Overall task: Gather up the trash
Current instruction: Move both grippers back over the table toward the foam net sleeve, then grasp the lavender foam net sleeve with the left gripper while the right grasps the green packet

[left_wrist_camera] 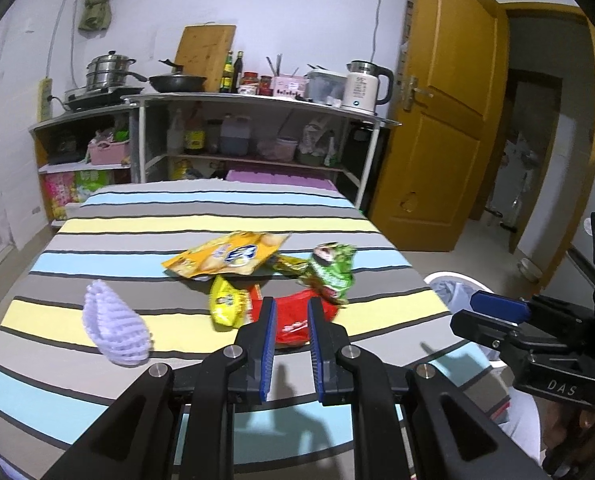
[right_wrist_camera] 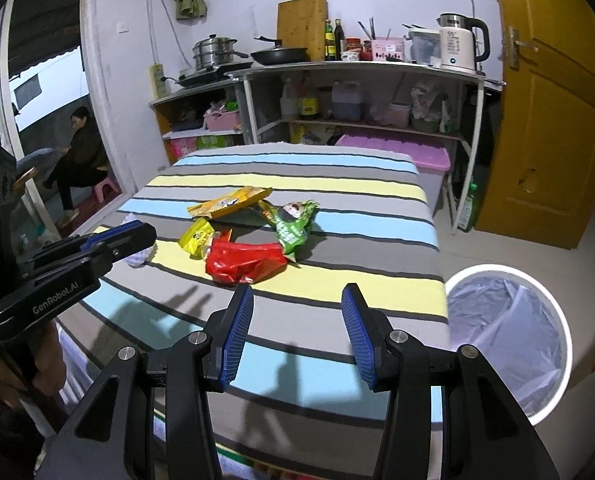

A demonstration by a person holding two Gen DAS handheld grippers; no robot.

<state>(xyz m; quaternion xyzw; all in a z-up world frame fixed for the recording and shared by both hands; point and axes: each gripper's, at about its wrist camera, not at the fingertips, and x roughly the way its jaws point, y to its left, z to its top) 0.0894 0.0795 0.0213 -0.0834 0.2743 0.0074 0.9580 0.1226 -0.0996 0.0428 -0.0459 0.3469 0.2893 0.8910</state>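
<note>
Several snack wrappers lie on the striped table: an orange bag (left_wrist_camera: 227,255) (right_wrist_camera: 229,202), a yellow wrapper (left_wrist_camera: 227,306) (right_wrist_camera: 196,237), a red wrapper (left_wrist_camera: 295,318) (right_wrist_camera: 245,262) and a green wrapper (left_wrist_camera: 331,270) (right_wrist_camera: 293,222). A white foam net (left_wrist_camera: 115,320) lies to the left. My left gripper (left_wrist_camera: 291,308) is open, above the table in front of the red wrapper, empty. My right gripper (right_wrist_camera: 297,294) is open wide and empty, short of the red wrapper. A white bin with a clear liner (right_wrist_camera: 505,336) stands on the floor to the right.
The striped table (right_wrist_camera: 337,248) fills the foreground. Behind it stand shelves with a pot, a pan, bottles and a kettle (right_wrist_camera: 459,42). A yellow door (left_wrist_camera: 445,120) is at right. A person sits outside at left (right_wrist_camera: 79,152).
</note>
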